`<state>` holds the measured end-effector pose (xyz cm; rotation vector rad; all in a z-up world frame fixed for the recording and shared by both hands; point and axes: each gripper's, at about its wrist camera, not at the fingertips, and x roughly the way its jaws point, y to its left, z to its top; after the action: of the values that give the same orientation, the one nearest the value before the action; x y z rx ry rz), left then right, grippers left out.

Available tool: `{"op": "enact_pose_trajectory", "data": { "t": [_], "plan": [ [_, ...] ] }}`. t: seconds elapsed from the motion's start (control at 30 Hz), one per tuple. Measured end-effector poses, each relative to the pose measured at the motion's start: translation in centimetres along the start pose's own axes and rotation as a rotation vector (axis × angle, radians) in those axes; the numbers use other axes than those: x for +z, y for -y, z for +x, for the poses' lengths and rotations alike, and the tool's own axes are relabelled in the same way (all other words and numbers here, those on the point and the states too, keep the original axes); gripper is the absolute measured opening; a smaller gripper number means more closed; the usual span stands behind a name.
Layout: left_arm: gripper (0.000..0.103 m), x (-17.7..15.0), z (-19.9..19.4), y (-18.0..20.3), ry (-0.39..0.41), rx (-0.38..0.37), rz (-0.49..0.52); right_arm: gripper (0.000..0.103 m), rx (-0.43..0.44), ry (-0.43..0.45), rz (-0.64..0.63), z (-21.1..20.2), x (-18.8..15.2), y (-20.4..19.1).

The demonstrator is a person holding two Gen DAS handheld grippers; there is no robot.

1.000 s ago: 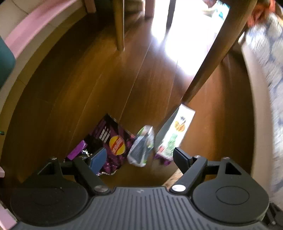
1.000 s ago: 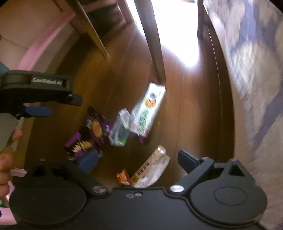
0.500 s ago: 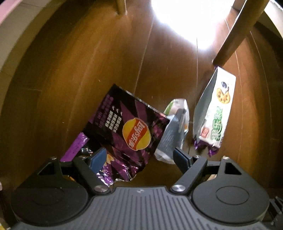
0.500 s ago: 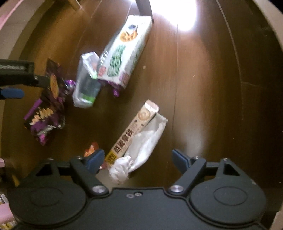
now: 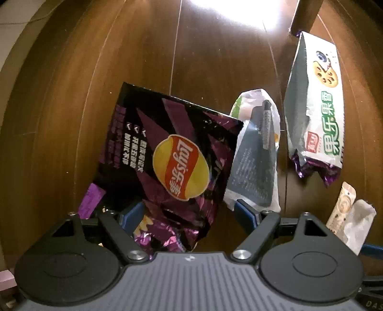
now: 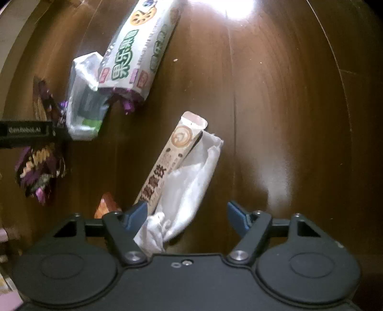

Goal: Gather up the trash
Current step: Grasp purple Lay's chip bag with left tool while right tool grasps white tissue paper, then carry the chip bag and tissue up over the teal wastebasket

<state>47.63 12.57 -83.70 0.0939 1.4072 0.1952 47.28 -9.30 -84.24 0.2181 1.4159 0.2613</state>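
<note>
Crinkled purple foil chip bag (image 5: 174, 165); flat paper sachet (image 6: 172, 162); glossy plank floor (image 6: 275, 107).

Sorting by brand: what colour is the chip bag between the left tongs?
Dark purple and black chip bag, with a yellow-and-red logo; clearest in the left wrist view.

Both views are dim and warm, lit from the top by a blown-out patch of glare on the wooden floor (image 5: 251, 21). Fisheye bending curves the floorboards, and the corners fall to black. The chip bag (image 5: 172, 162) is sharp; the right wrist view looks softer, slightly smeared.
</note>
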Motion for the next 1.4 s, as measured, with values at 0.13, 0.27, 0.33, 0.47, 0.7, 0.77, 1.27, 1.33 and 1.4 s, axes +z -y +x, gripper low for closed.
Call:
{"op": "enact_pose_trajectory", "data": {
  "t": [0.13, 0.27, 0.33, 0.47, 0.7, 0.77, 1.27, 1.33, 1.4],
  "plan": [
    [0.082, 0.9, 1.1, 0.0, -0.011, 0.006, -0.030, 0.054, -0.014, -0.014, 0.008, 0.9, 0.6, 0.0],
    [0.082, 1.8, 1.5, -0.6, -0.011, -0.007, -0.095, 0.043, -0.010, -0.006, 0.011, 0.8, 0.8, 0.3],
    [0.078, 2.1, 1.6, -0.8, -0.018, -0.016, -0.127, 0.030, -0.016, -0.012, 0.017, 0.7, 0.7, 0.5],
    [0.050, 2.3, 1.2, -1.9, -0.038, -0.062, -0.209, 0.023, -0.001, -0.018, 0.063, 0.5, 0.7, 1.2],
    [0.015, 1.8, -0.6, -2.3, -0.029, -0.059, -0.253, 0.001, -0.041, 0.020, 0.050, -0.3, 0.9, 0.6],
    [0.012, 1.6, -1.4, -2.6, -0.022, -0.063, -0.287, 0.001, -0.047, 0.036, 0.055, -1.2, 0.8, 0.3],
    [0.006, 0.0, -12.6, -7.6, 0.002, 0.005, -0.470, 0.001, -0.055, 0.200, -0.059, -17.0, -0.3, -3.8],
    [0.006, 0.2, -15.0, -7.5, 0.005, 0.000, -0.490, 0.001, -0.040, 0.219, -0.077, -19.9, 0.0, -4.4],
    [0.006, 0.4, -17.8, -7.6, 0.013, -0.009, -0.501, 0.001, -0.030, 0.234, -0.111, -23.3, 0.2, -5.3]
  ]
}}
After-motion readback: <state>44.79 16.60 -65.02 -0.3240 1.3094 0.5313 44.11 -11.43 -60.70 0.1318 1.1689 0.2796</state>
